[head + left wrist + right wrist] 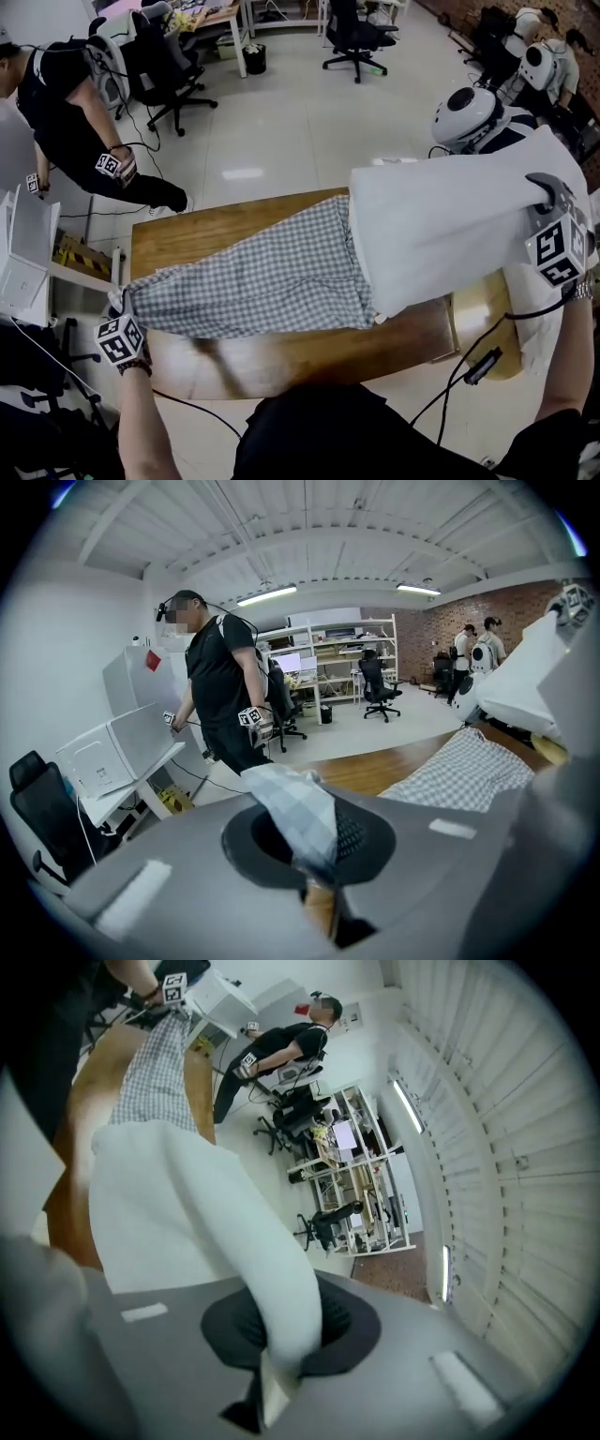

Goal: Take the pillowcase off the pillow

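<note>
Pillow [450, 225]: half out of checked pillowcase [262, 281], long axis across table [309, 354]. Right gripper [547, 195]: clamped on pillow's bare end. Left gripper [118, 300]: clamped on pillowcase's opposite end. Likely pull: apart, lengthwise.

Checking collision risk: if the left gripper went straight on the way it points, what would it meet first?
Beyond the checked pillowcase clamped in the left gripper, bare floor; the person in black stands just left of that line, depth unclear.

Pillowcase [253, 281] L of pillow [450, 225], on table [187, 234].
</note>
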`<action>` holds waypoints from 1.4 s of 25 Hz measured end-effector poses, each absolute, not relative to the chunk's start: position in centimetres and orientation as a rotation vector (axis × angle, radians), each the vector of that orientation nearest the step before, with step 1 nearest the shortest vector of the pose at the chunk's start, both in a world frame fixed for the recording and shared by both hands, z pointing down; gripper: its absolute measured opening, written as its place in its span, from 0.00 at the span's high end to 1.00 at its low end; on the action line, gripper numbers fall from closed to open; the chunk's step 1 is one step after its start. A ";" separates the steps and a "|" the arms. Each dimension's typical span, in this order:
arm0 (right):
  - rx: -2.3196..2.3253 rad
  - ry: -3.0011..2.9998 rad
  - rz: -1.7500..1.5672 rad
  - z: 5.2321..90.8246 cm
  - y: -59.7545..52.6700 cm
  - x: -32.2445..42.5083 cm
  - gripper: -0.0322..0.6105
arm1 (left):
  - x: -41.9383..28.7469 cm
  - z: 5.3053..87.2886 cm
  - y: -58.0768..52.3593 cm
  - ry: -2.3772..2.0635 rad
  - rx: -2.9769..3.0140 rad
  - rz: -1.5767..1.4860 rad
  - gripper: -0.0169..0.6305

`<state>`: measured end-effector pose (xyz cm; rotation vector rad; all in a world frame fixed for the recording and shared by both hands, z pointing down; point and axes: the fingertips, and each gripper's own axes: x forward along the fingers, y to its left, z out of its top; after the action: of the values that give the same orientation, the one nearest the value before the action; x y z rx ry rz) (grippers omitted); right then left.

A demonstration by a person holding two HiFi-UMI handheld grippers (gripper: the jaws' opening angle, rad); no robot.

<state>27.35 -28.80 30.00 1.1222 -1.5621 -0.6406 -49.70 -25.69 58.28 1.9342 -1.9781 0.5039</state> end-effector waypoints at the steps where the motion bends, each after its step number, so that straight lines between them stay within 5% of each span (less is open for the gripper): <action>1: 1.116 -1.602 -0.625 30.1 -28.5 26.0 0.91 | -49.5 58.1 -25.5 -1.975 1.943 0.504 0.96; 19: 1.052 -2.045 -0.314 42.3 -25.6 2.0 0.91 | -47.8 56.7 -23.0 -1.883 2.125 0.527 0.96; 35: 1.005 -1.900 -0.398 52.5 -26.2 5.1 0.86 | -46.1 58.3 -23.0 -1.808 2.221 0.598 0.94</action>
<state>5.11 -26.19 52.48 1.0053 -1.9002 -0.3983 -46.11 -22.97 58.29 2.2212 -1.8081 0.5976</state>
